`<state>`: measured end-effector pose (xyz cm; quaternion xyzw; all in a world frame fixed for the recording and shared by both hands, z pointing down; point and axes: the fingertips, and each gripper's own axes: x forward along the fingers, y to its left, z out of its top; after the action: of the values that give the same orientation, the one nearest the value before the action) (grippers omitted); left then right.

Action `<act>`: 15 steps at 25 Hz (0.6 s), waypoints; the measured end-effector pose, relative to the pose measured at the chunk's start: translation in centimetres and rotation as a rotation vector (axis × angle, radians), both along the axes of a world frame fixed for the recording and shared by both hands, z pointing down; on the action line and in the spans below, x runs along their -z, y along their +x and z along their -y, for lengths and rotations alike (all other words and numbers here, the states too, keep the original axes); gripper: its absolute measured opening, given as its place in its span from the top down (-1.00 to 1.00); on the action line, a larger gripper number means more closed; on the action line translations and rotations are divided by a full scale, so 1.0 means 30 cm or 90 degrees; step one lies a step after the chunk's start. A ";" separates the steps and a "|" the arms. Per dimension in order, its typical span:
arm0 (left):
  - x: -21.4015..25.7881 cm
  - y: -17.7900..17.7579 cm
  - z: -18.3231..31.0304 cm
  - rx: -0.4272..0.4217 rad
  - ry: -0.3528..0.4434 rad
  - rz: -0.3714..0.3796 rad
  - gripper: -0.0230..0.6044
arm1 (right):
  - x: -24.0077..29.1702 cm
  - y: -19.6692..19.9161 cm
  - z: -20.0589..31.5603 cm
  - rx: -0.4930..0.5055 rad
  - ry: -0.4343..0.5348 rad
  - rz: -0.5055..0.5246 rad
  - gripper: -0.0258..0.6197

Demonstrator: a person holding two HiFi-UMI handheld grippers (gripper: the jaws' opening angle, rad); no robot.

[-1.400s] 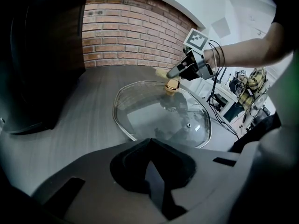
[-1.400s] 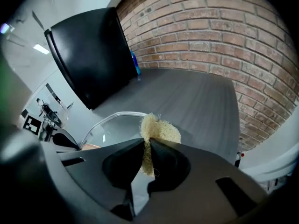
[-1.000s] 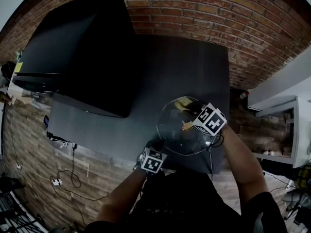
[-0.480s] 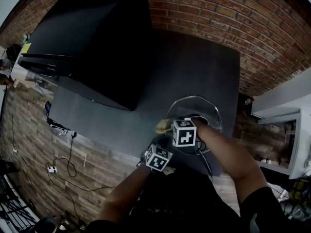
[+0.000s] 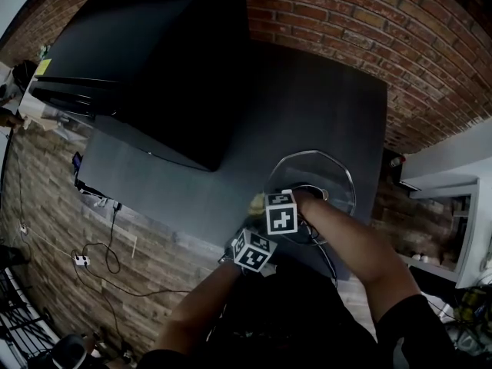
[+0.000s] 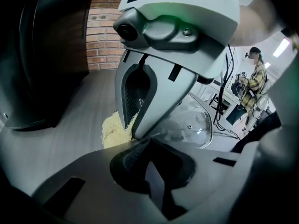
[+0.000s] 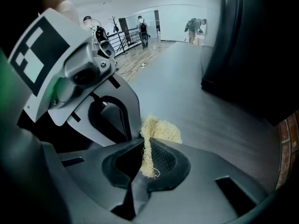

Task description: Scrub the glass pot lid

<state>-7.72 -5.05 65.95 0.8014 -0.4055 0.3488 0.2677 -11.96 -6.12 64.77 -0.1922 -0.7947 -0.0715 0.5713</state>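
Note:
The glass pot lid lies on the dark table near its front edge, its clear dome also showing in the left gripper view. My left gripper is at the lid's near rim, its jaws shut on that rim. My right gripper is shut on a yellow fibrous scrubber, which sticks out past its jaws. The scrubber rests low at the lid's left edge, right in front of the left gripper.
A big black box covers the table's left and back. A brick wall runs behind. Cables lie on the floor at left, a white shelf stands at right. People stand far off.
My right gripper has carried the scrubber from the lid's far side across to its near left edge, close above the left gripper. The left gripper stayed at the rim.

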 end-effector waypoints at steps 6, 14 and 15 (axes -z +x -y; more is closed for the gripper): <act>0.002 -0.001 -0.001 0.007 0.001 -0.003 0.82 | -0.011 -0.026 0.014 -0.016 -0.005 -0.030 0.79; 0.005 -0.004 0.001 0.014 0.002 -0.009 0.82 | -0.013 -0.045 0.111 -0.088 0.002 -0.044 0.79; 0.006 -0.004 0.001 0.014 0.001 -0.009 0.82 | -0.014 -0.046 0.124 -0.098 0.002 -0.043 0.79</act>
<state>-7.83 -5.07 65.78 0.7996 -0.4126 0.3396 0.2741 -13.34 -9.84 65.18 -0.1319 -0.7874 -0.0217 0.6018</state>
